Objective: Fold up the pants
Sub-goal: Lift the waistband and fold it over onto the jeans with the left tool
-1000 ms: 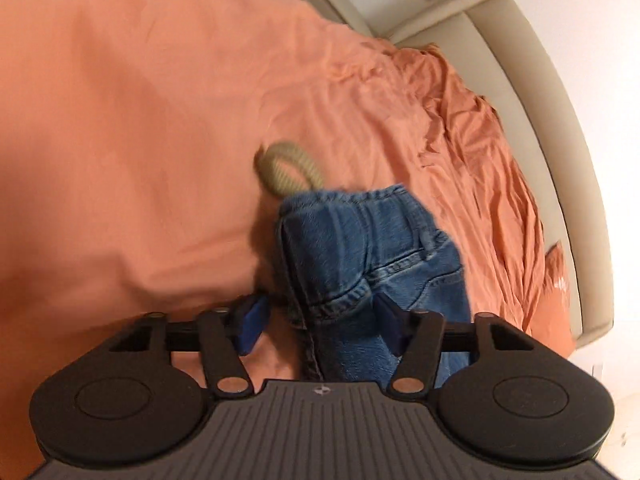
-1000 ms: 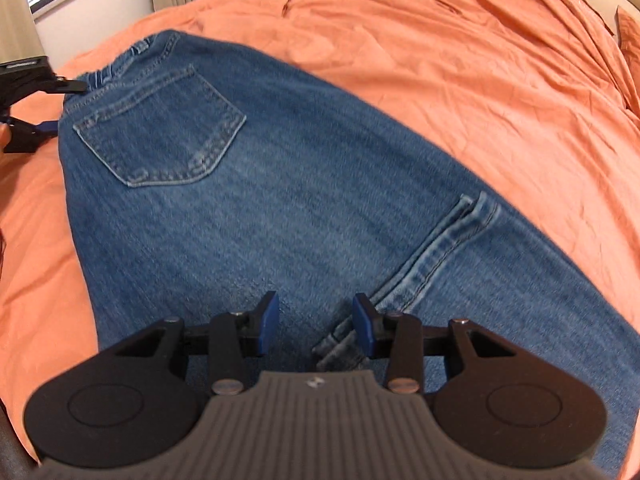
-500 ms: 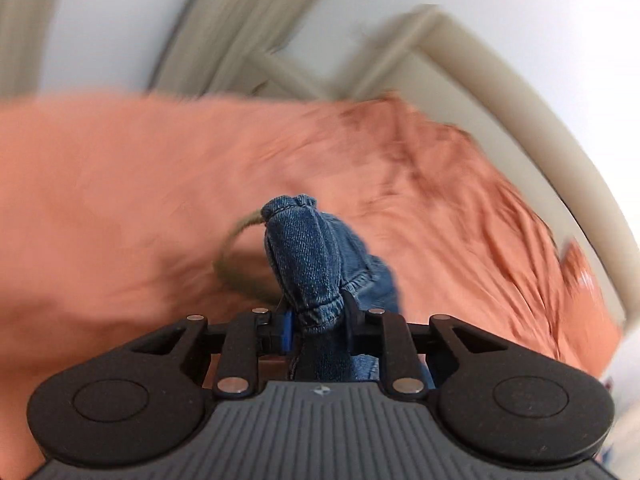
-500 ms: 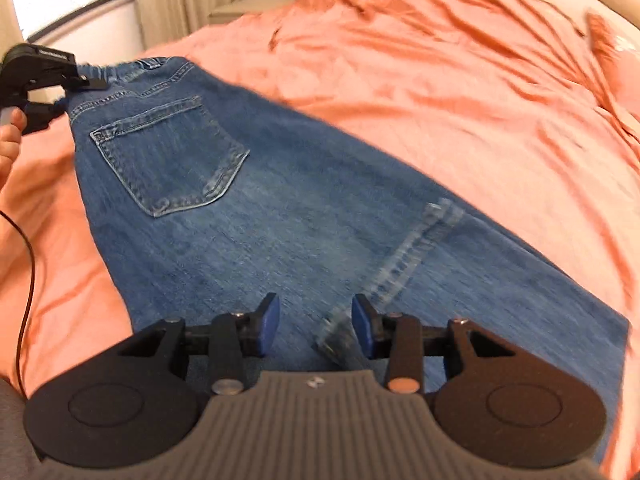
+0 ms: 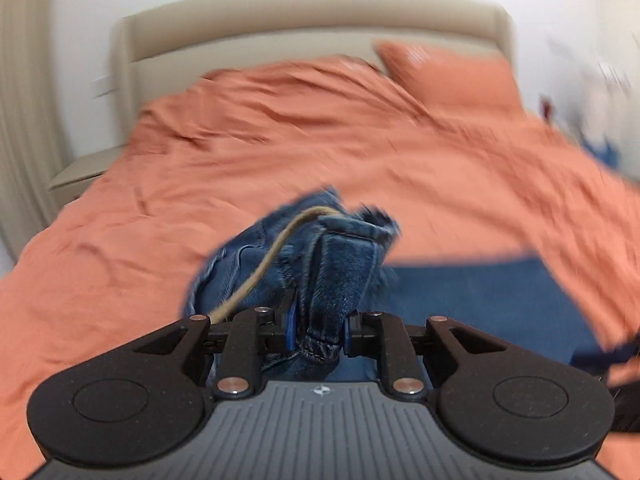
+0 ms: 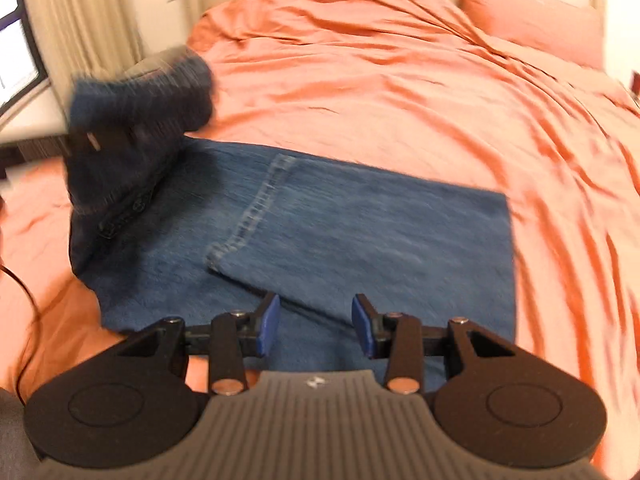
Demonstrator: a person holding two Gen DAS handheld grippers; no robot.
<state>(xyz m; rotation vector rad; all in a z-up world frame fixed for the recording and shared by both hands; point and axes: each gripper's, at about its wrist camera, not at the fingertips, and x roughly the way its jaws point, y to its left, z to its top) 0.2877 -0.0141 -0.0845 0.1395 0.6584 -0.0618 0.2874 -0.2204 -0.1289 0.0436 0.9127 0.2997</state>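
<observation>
The left gripper [image 5: 318, 330] is clenched on a bunched waist end of the pants [image 6: 360, 232], and that end is up in the air, blurred, over the orange bedspread [image 6: 400, 92]. A tan cord [image 5: 264, 272] trails across the raised denim. The rest of the jeans lie flat on the bed in front of the right gripper [image 6: 316, 322], whose jaws stand released and hold nothing, hovering just above the lower edge of the cloth with a hem seam [image 6: 248, 216] running up ahead of them.

The step in hand looks like the lengthwise fold: waist carried over toward the legs. The next move likely calls for the left gripper to lay its end down square on the flat layer, edges matched, while the right one steadies or smooths the cloth so it does not drag.

Against 1.0 s ago: then the left jaws were open around the waistband lying on the bed; by 0.5 s ago they had closed on it, and now the waist is lifted and swung across. The right gripper has stayed open throughout, and the back pocket seen earlier is no longer showing.
</observation>
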